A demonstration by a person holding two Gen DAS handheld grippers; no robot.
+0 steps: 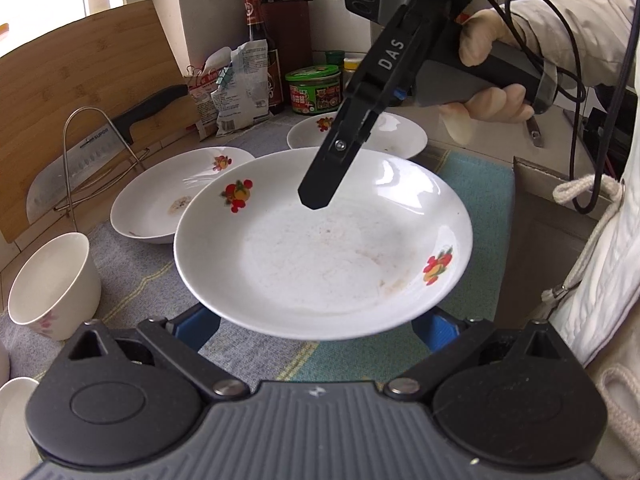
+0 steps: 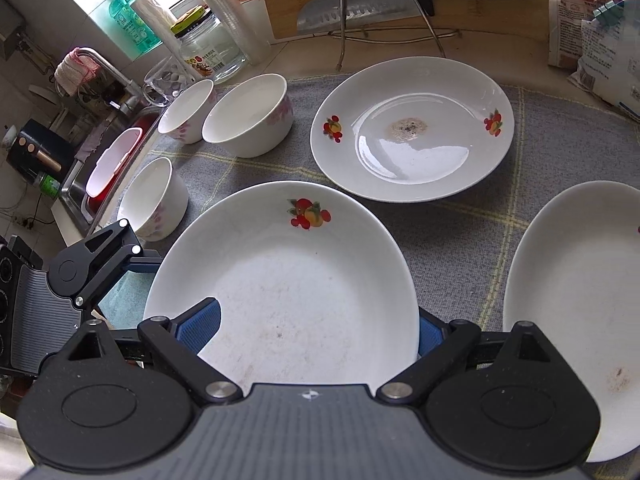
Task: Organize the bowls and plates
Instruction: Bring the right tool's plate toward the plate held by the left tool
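White glazed china is what the task turns on: a shallow white plate with red-and-orange fruit prints [image 1: 320, 260] hangs clear of the grey checked cloth [image 2: 460, 240] on the table, overlapping a second fruit-print plate [image 1: 160, 208]. Its near rim covers the blue pads of the left hand-held gripper [image 1: 316, 326], so I cannot tell whether they pinch it or only lie under it. The right hand-held gripper [image 2: 312, 330] stands spread wide astride the opposite rim, one pad over the plate's soiled well, the other half hidden outside the edge. A pale-gloved right hand [image 1: 488, 80] wraps the grey handle, slanting that gripper steeply down. Only one black finger [image 1: 320, 184] shows from the left wrist view. A third plate [image 2: 572, 300] is cut off at the right.
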